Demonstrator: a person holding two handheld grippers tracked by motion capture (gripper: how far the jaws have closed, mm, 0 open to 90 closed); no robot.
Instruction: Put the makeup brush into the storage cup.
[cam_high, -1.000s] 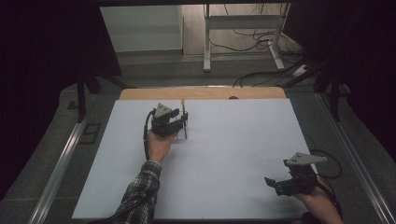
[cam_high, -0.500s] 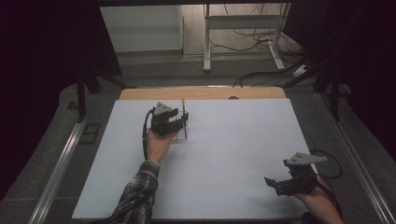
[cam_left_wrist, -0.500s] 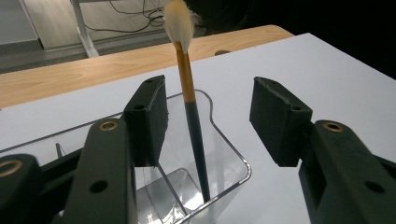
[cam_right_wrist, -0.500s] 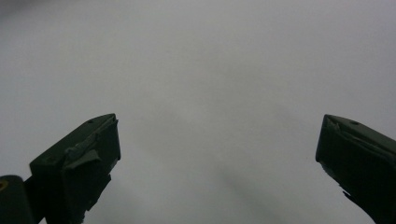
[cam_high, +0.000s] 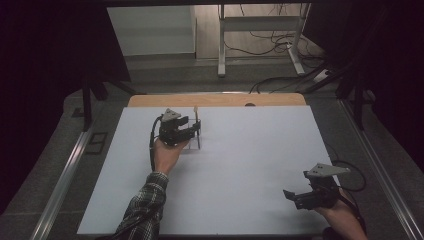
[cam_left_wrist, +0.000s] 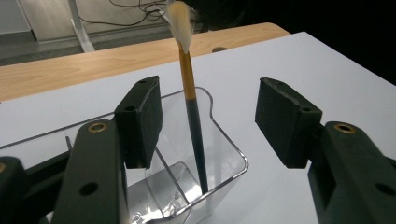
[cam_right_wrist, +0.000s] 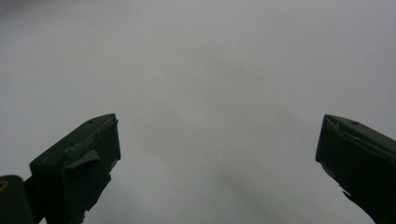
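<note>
A brush (cam_left_wrist: 194, 116) stands upright in a clear holder (cam_left_wrist: 196, 186) at the counter's (cam_high: 240, 165) far left, between the spread pads of the left hand-held gripper (cam_left_wrist: 208, 121), whose jaws have just been opening and touch nothing. The drop-off looks done; backing away without knocking the handle seems next. The right hand-held gripper (cam_high: 296, 196) rests released, near right.

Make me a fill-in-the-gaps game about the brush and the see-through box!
1. The brush stands in a clear plastic ____.
2. The brush's pale bristles point ____.
3. The left gripper has its jaws ____ on either side of the brush, not touching it.
4. The right gripper holds ____.

Missing words: holder; up; open; nothing
</note>
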